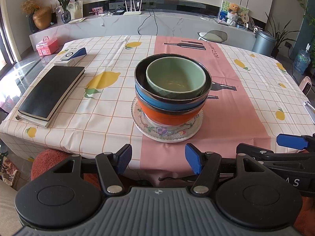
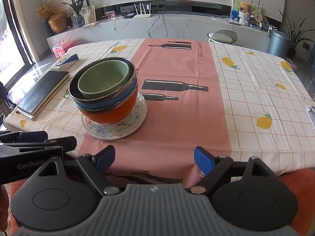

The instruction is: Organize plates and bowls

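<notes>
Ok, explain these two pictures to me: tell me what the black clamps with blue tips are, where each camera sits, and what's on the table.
Each clamp is a hand-held gripper a person carries, with a camera behind its two fingers. One picture looks along the left gripper, the other along the right gripper. Both stand open and hold nothing. On the tablecloth a glass plate carries nested bowls: orange bowl, blue bowl, black bowl, green bowl on top. A black notebook and a small box lie to the left.
</notes>
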Action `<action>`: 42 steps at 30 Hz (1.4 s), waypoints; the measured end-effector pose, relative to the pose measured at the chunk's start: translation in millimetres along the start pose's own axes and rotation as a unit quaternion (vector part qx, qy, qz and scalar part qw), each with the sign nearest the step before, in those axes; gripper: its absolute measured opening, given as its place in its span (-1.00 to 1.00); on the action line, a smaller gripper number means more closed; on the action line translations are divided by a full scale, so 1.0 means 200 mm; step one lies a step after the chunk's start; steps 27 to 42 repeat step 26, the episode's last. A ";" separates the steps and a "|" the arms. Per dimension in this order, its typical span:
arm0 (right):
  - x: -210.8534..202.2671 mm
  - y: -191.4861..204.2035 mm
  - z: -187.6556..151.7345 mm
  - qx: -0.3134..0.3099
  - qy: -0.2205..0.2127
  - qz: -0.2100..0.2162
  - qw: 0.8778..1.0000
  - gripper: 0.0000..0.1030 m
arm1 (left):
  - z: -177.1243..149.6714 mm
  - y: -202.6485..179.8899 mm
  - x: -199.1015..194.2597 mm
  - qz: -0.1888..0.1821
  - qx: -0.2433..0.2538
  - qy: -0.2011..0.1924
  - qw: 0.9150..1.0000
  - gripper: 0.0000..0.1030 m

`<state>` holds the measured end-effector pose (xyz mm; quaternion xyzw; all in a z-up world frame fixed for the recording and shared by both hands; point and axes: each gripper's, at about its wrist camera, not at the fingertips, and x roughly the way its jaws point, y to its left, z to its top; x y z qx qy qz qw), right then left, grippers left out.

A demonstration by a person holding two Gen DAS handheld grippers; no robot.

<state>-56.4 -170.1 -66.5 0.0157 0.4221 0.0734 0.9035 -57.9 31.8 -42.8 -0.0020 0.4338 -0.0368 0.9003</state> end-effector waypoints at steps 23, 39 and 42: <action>0.03 -0.01 0.01 0.000 0.016 0.003 1.000 0.67 | 0.00 0.00 0.01 0.002 0.001 -0.006 1.000 0.42; 0.04 -0.01 0.01 0.000 0.017 0.004 1.000 0.67 | 0.00 0.00 0.02 -0.002 0.001 -0.005 1.000 0.42; 0.04 -0.01 0.01 0.000 0.017 0.004 1.000 0.67 | 0.00 0.00 0.02 -0.002 0.001 -0.005 1.000 0.42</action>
